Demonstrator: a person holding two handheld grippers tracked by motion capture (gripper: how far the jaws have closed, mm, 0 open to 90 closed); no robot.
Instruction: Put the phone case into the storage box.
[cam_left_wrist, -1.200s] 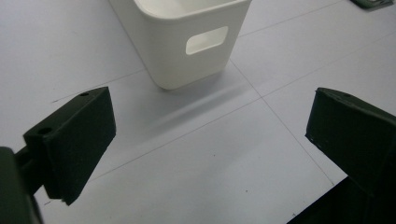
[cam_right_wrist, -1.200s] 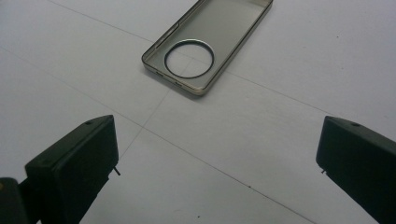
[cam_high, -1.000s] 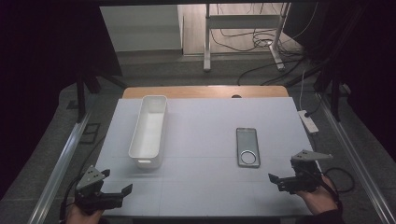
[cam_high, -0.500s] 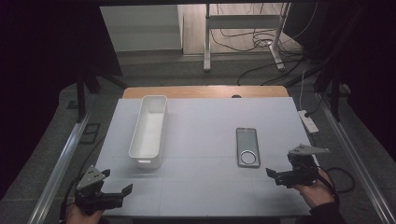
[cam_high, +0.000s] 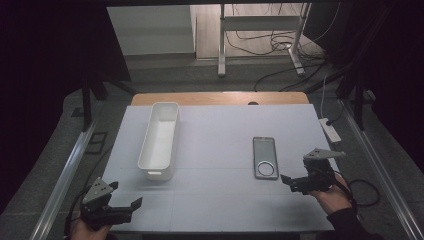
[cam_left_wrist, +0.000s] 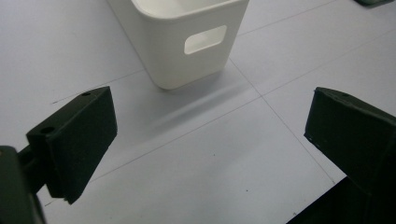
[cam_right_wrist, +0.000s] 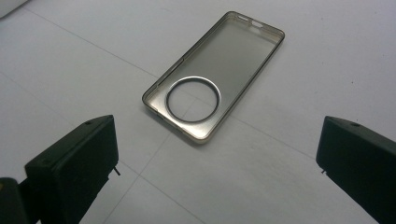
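Right tool lines up on the phone case; left tool waits by the bin.

High view: the case (cam_high: 265, 157) lies flat on the bench (cam_high: 220, 200), just beside the right tool (cam_high: 289, 180), well apart from the bin (cam_high: 159, 140); the left tool (cam_high: 134, 204) idles. Left gripper view: jaws wide, empty, bin ahead. Right gripper view: jaws wide, empty, case (cam_right_wrist: 212, 74) ahead. A thin, flat case could slide or skid from a shallow pinch.
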